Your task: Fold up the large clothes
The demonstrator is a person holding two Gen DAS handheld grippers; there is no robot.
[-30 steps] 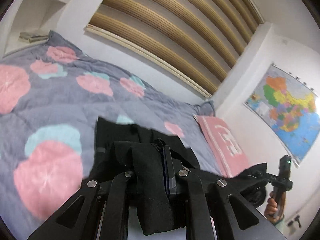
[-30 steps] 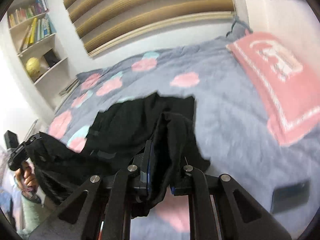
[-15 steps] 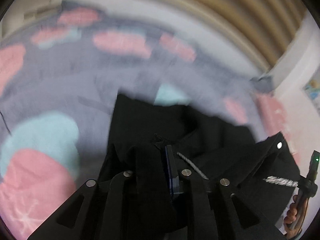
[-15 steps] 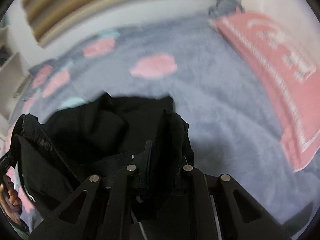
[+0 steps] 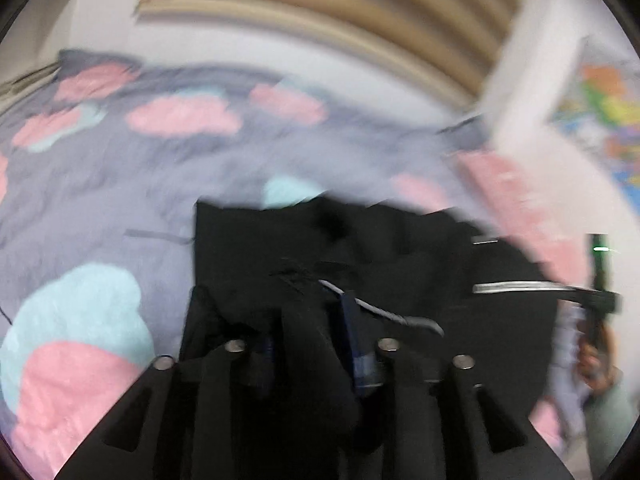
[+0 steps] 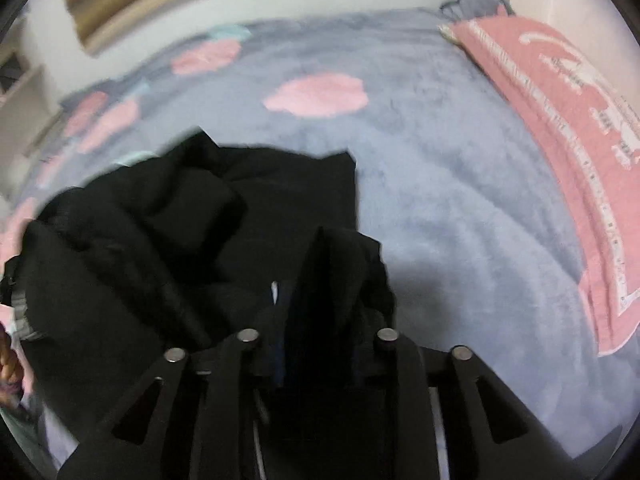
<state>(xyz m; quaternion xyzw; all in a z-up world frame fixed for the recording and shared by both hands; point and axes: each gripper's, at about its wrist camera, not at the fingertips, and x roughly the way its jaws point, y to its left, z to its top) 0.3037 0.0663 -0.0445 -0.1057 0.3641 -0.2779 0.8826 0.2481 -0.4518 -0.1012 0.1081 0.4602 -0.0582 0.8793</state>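
A black garment (image 5: 260,248) lies crumpled on the grey blanket (image 5: 100,208) with pink and teal patches. A silver zip (image 5: 512,287) shows on its right part. My left gripper (image 5: 310,344) hovers low over the near edge. Its jaws are opening, and a loose fold of the black cloth still hangs between them. In the right wrist view the same garment (image 6: 280,192) fills the lower left. My right gripper (image 6: 320,296) is also opening. Cloth is draped over its right finger, and the pads stand apart.
A pink pillow (image 6: 560,120) lies along the right side of the bed. A wall map (image 5: 608,120) hangs to the right, and a slatted wooden panel (image 5: 320,0) runs behind the bed. A hand (image 5: 592,360) on the other gripper's handle shows at the far right.
Both grippers have come down toward the bed with the black cloth. Their jaws, shut on the cloth earlier, now stand apart. The garment lies lower and flatter on the blanket.
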